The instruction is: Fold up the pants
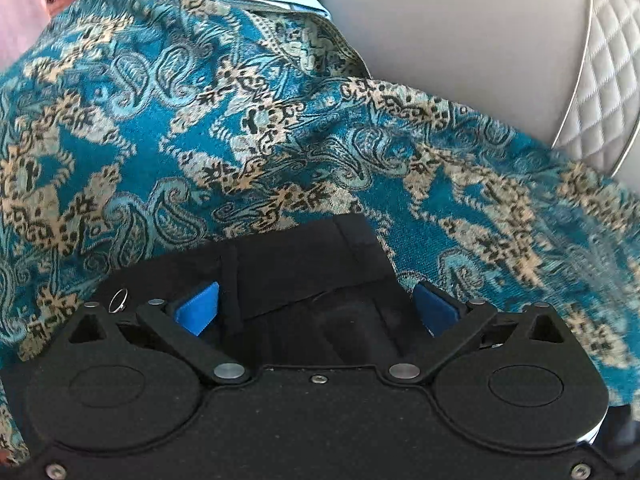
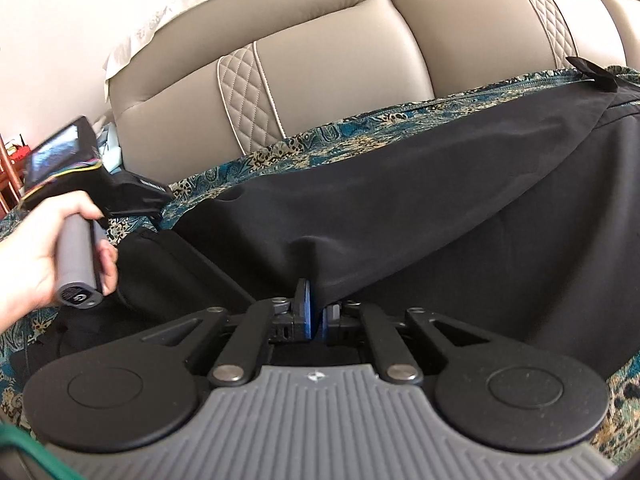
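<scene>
Black fabric pants [image 2: 420,208] lie spread across a teal paisley-patterned cloth [image 1: 280,120] that covers the seat of a beige leather sofa [image 2: 320,80]. The right gripper [image 2: 316,312] has its blue pads pinched tight on a raised fold of the pants. The left gripper [image 1: 316,308], carried in a person's left hand [image 2: 44,248], stands spread wide over the pants edge, its blue pads [image 1: 198,308] clear of the fabric.
</scene>
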